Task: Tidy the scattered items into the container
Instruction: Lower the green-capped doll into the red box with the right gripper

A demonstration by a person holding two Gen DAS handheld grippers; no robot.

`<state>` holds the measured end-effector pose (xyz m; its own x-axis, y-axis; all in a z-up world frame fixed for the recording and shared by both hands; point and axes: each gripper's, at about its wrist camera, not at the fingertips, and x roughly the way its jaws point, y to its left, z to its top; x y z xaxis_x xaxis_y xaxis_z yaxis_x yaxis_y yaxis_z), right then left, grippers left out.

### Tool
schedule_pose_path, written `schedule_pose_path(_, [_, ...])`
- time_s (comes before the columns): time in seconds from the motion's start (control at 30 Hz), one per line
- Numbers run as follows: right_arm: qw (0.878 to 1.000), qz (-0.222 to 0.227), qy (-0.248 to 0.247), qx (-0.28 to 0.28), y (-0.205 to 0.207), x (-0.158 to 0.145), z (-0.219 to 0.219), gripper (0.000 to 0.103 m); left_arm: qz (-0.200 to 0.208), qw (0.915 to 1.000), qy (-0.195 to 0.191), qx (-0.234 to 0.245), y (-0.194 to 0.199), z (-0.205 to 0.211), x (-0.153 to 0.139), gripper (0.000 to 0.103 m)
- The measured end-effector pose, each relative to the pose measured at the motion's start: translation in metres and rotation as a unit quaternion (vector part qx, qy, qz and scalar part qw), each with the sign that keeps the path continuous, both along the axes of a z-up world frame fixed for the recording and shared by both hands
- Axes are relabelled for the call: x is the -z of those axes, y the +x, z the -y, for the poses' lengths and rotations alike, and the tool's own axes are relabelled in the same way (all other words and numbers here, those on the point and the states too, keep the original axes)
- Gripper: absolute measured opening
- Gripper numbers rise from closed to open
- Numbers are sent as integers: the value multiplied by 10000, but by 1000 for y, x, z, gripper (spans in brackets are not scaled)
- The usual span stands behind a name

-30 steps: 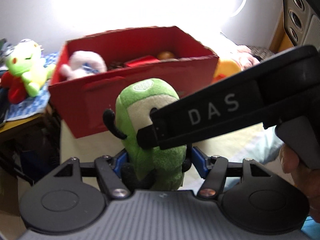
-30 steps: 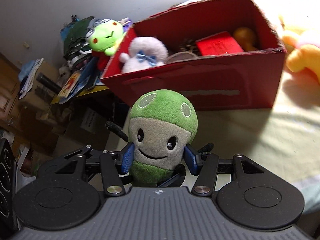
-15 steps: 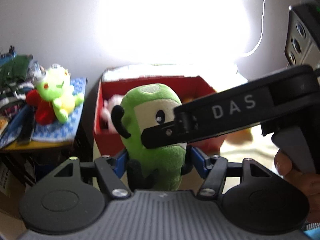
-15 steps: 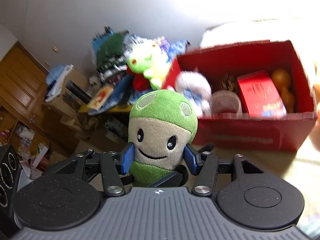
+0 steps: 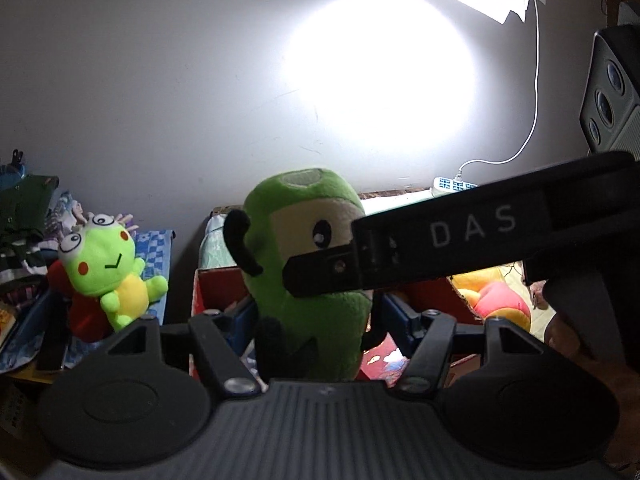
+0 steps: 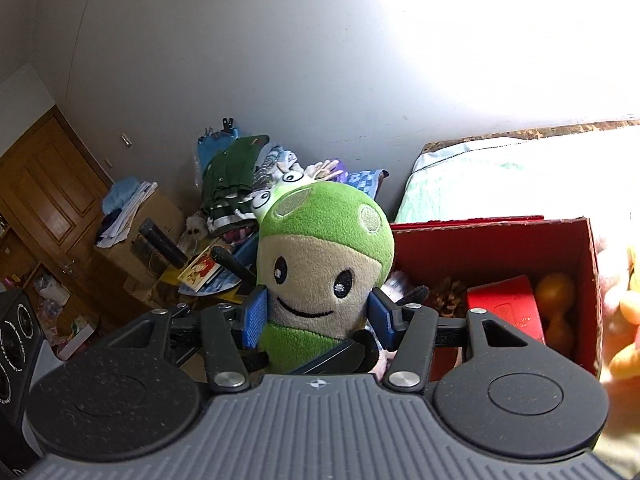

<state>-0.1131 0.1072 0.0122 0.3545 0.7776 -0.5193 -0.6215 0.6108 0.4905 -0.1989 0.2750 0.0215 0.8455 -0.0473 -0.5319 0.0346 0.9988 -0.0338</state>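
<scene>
Both claws grip the green mushroom plush: right claw pinches its sides, left claw too. Red box sits just behind, on the bed.

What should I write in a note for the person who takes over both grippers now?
Left gripper: shut on the green mushroom-shaped plush toy, low on its body.
Right gripper: shut on the same toy, at its cheeks.
The toy is held up near the red cardboard box, not yet inside.
Done: brown pine cone, red packet and orange toy lie in the box.
Left: put the toy in and release. The green frog plush and yellow plush are outside.
</scene>
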Motion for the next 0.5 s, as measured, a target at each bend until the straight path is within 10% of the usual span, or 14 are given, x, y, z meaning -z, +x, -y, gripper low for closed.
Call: schedule_pose_path(0.5, [9954, -702, -609, 244, 47, 67, -10, 56, -1034, 9937, -410, 164, 55, -6, 75, 64])
